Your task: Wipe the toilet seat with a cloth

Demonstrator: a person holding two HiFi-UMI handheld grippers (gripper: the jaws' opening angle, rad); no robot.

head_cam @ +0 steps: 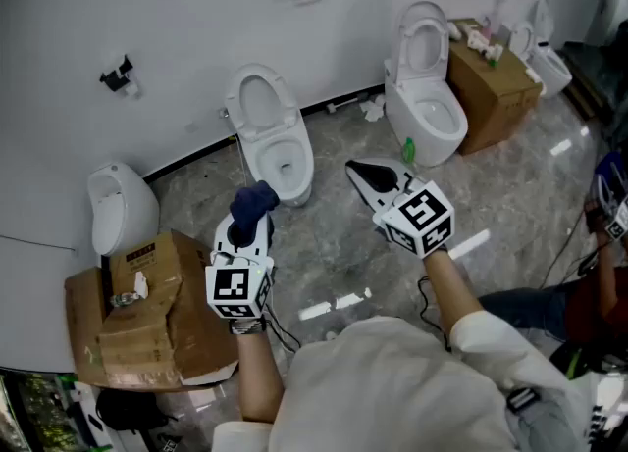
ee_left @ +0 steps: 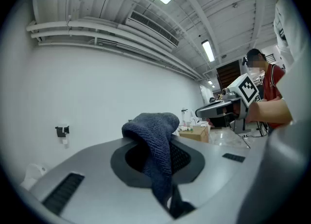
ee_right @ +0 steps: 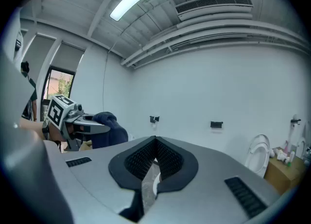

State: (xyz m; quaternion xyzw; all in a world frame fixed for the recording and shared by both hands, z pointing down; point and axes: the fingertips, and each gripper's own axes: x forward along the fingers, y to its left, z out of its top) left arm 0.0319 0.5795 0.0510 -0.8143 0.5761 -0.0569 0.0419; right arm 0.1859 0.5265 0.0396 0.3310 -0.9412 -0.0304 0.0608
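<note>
The left gripper (head_cam: 247, 227) is clamped on a dark blue cloth (head_cam: 256, 199) at centre frame; the right gripper (head_cam: 361, 174), jaws together and empty, sits beside it, below the white toilet (head_cam: 299, 177)

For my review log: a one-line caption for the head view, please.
Left gripper holds a blue cloth, right gripper shut and empty, toilet ahead.

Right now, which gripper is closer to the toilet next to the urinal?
Left. The left gripper, holding the cloth, hovers just before that toilet; the right gripper sits farther off to its right.
</note>
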